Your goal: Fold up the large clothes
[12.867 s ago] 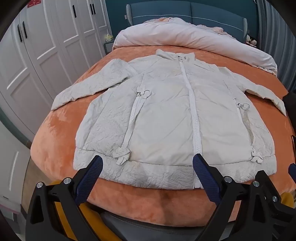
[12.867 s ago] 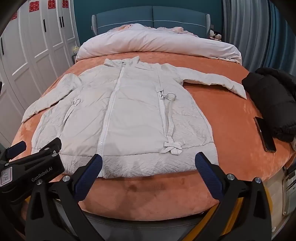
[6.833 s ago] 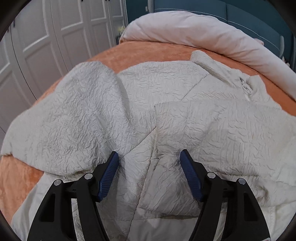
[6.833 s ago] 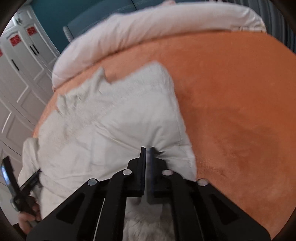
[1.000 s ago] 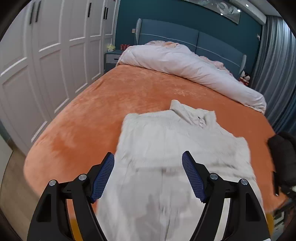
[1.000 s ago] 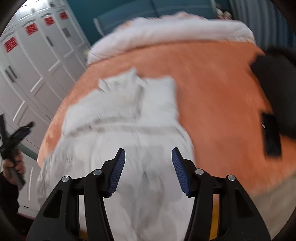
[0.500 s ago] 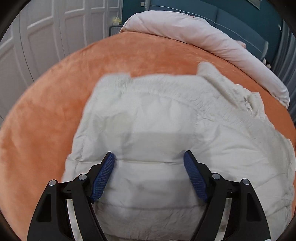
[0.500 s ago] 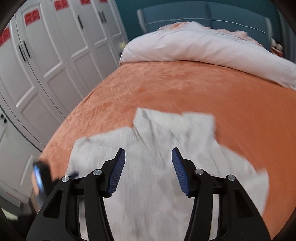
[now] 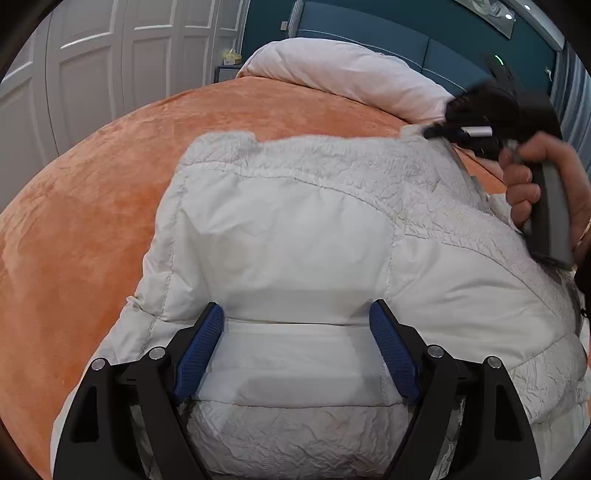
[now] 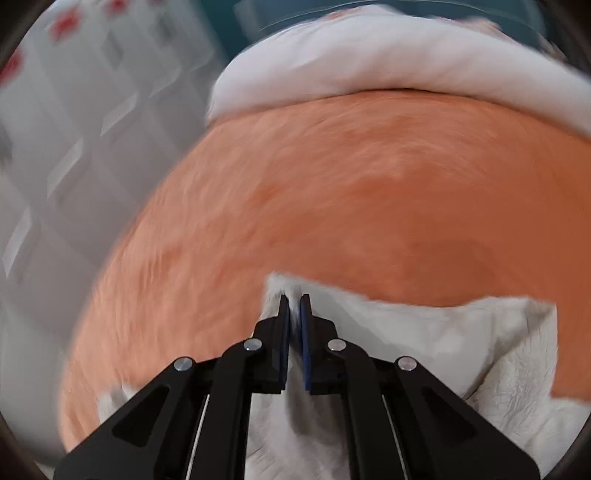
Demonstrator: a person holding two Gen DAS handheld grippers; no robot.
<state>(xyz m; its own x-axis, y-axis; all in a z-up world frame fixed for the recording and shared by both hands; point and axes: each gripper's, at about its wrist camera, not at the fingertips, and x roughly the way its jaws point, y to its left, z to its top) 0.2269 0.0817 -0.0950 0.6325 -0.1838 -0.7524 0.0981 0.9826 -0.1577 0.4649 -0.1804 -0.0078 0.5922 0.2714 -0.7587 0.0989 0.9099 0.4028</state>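
Note:
A white puffer jacket (image 9: 295, 229) lies folded into a block on the orange bed (image 9: 92, 192). My left gripper (image 9: 295, 310) is open wide and low over the jacket's near part, with a smooth panel between its blue pads. In the right wrist view, blurred by motion, my right gripper (image 10: 294, 299) has its jaws closing tight on a far corner of the jacket (image 10: 424, 332), fabric pinched between the pads. The left wrist view shows that right gripper (image 9: 434, 132) at the jacket's far right edge, held by a person's hand (image 9: 532, 173).
A rolled white duvet (image 9: 332, 74) lies across the head of the bed, before a blue headboard (image 9: 369, 26). White wardrobe doors (image 9: 92, 55) stand along the left. Bare orange cover (image 10: 369, 184) stretches beyond the jacket.
My left gripper dropped close onto the jacket and then held still. My right gripper swept across to the jacket's far edge and went from open to shut on it.

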